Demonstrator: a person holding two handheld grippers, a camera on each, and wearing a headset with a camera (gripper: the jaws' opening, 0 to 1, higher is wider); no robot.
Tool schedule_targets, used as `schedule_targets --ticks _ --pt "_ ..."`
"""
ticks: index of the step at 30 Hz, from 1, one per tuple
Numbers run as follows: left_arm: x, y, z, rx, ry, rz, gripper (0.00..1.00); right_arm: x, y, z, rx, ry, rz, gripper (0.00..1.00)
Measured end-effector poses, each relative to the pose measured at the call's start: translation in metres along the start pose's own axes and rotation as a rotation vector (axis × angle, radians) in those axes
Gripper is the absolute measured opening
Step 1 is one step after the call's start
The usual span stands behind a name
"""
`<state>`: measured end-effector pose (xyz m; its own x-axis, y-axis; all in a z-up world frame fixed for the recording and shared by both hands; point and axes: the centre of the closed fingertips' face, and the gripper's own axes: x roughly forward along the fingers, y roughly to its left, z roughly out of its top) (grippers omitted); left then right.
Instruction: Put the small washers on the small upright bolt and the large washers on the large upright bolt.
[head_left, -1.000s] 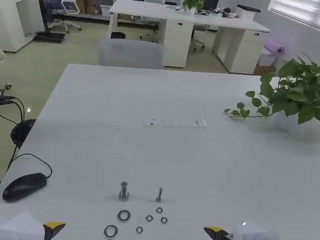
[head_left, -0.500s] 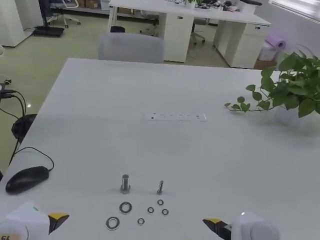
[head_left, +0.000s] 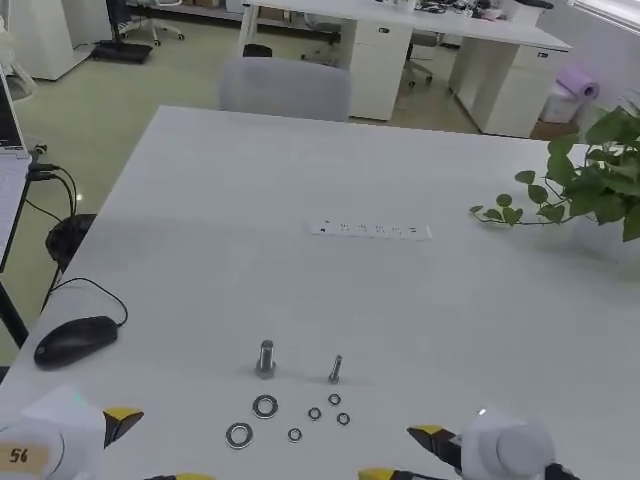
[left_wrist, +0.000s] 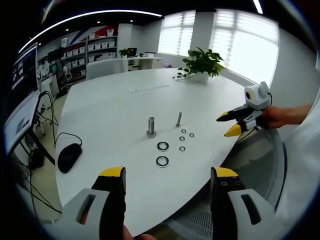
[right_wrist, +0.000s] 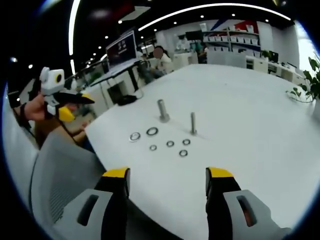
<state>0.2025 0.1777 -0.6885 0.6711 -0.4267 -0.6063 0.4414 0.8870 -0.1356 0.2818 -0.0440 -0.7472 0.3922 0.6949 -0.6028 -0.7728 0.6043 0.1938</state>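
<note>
Left tool (left_wrist: 168, 172), right tool (right_wrist: 167, 173), jaws spread

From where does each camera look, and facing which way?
Left gripper view: on the left hand-held gripper, facing the green potted plant; open jaws below, right hand-held gripper and a hand at right.
Right gripper view: on the right hand-held gripper, facing the white storage shelves; open jaws below, left hand-held gripper and another hand at left.
Head view: on the headset, looking down at the white table; both hand-held grippers' tips at bottom.
Both gripper views share: large steel bolt, small steel bolt, flat steel washers.
</note>
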Motion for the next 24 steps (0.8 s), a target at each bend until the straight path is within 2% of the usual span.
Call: schedule_targets --ticks 5,7,10,24 --pt "0.0 0.002 0.001 -0.01 -0.007 0.01 0.68 0.014 -0.012 0.009 -0.05 0.037 0.011 0.58" --pt "-0.001 0.003 0.002 -0.016 -0.011 0.015 0.68 0.026 -0.022 0.011 -0.101 0.085 0.013 0.55" --pt "-0.001 0.003 0.002 -0.017 -0.011 0.018 0.68 0.036 -0.029 0.011 -0.125 0.115 0.017 0.53" --pt "-0.002 0.003 0.001 -0.017 -0.008 0.022 0.68 0.067 -0.033 0.004 -0.305 0.262 0.09 0.4"
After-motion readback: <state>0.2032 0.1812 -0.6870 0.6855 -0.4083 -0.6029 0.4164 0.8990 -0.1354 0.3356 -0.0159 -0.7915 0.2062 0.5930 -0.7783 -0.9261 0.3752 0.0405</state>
